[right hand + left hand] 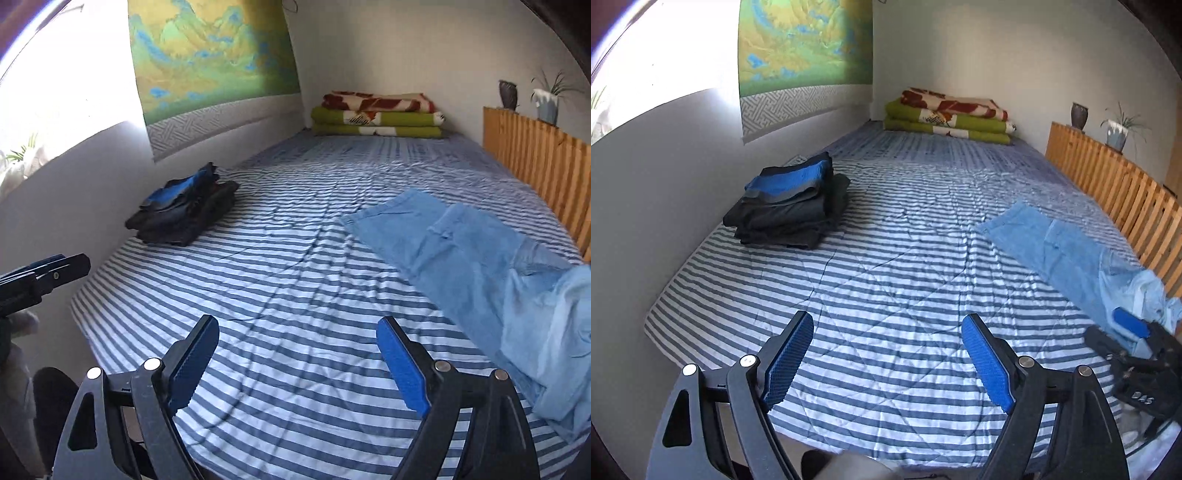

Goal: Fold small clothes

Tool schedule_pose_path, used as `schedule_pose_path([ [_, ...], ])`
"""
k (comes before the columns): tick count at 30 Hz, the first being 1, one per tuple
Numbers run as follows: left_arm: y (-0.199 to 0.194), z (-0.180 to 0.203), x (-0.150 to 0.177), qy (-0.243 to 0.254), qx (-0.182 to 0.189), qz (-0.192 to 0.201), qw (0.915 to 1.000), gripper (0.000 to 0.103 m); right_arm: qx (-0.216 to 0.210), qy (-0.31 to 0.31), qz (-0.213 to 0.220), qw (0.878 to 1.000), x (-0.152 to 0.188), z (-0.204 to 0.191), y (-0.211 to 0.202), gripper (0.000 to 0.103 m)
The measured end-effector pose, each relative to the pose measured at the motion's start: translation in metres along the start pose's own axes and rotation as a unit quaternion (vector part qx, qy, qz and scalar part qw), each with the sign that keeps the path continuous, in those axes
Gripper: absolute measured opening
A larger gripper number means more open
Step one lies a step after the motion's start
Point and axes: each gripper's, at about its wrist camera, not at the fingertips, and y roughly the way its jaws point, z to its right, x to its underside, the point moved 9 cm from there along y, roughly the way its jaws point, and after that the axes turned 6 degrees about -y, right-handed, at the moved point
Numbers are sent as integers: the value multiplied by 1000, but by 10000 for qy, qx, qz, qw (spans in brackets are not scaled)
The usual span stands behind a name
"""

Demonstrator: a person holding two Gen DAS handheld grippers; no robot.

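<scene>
Left hand-held gripper [886,358] and right hand-held gripper [297,363]: both released, jaws spread, hovering low over striped bed [886,258]. Blue garment [480,266] lies right of frame; folded dark stack [790,206] upper left. No legible writing.

We are seeing a striped bedsheet [886,258] lying across the bed, folded green and red blankets [949,118] sitting at its far end, a landscape scroll [805,48] hanging on the wall, and a dark vase [1079,115] and potted plant [1119,129] standing above the wooden slatted rail [1108,181].

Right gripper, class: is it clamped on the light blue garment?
No: the right gripper is open over bare striped sheet, with the light blue garment beside it.
</scene>
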Motion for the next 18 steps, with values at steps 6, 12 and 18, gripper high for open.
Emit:
schedule_pose_path([
  [6,16,-5,4,-132,-67,-175,9997,87,45,-41,-4,10000,2,1,0,84],
  [12,24,-4,7,-10,-79,-252,9997,90,24,-89,94,9999,-2,-7,-2,84],
  [18,21,-6,8,-11,-89,-231,9997,91,-28,-15,22,10000,3,-10,5,84],
])
